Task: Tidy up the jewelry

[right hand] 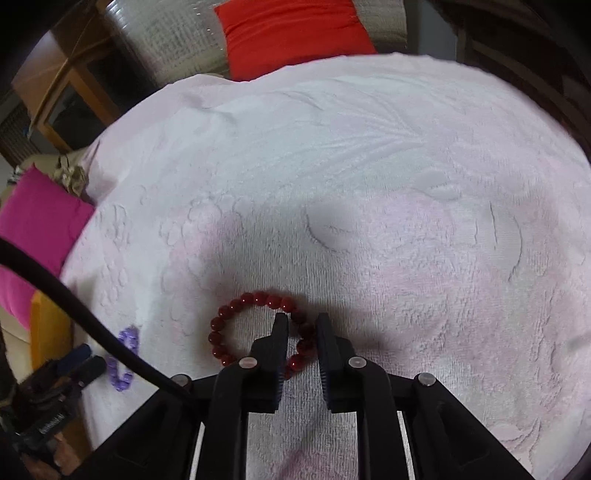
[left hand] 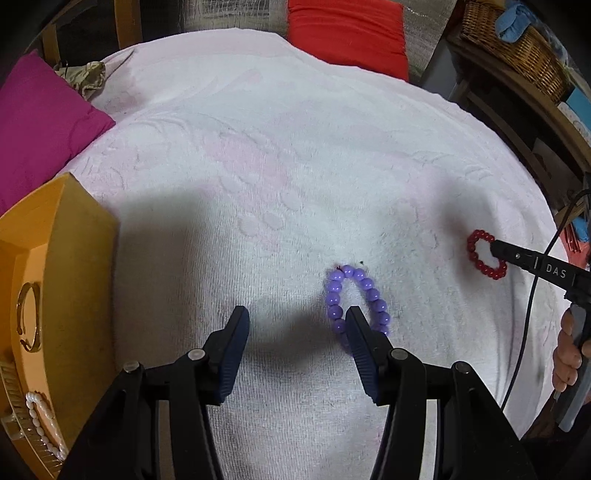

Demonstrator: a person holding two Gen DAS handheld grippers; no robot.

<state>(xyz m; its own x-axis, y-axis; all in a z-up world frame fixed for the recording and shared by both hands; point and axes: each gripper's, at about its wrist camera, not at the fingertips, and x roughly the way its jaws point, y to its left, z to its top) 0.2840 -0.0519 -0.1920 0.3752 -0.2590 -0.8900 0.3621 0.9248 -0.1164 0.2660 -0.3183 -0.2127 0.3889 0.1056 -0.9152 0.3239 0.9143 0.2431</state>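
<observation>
A purple bead bracelet (left hand: 356,306) lies on the white towel (left hand: 295,166). My left gripper (left hand: 297,317) is open just above the towel, its right finger over the bracelet's near side. The bracelet also shows in the right wrist view (right hand: 123,358). A dark red bead bracelet (right hand: 243,328) lies further right. My right gripper (right hand: 302,325) has its jaws narrowly apart around the bracelet's right side, the beads between them. In the left wrist view the red bracelet (left hand: 480,254) sits at my right gripper's tip. An orange tray (left hand: 51,295) at the left holds a gold bangle (left hand: 31,317) and a pearl bracelet (left hand: 42,424).
A magenta cushion (left hand: 40,125) lies at the far left and a red cushion (left hand: 351,33) at the back. A wicker basket (left hand: 517,48) stands on a shelf at the back right. A black cable (right hand: 92,325) crosses the left of the right wrist view.
</observation>
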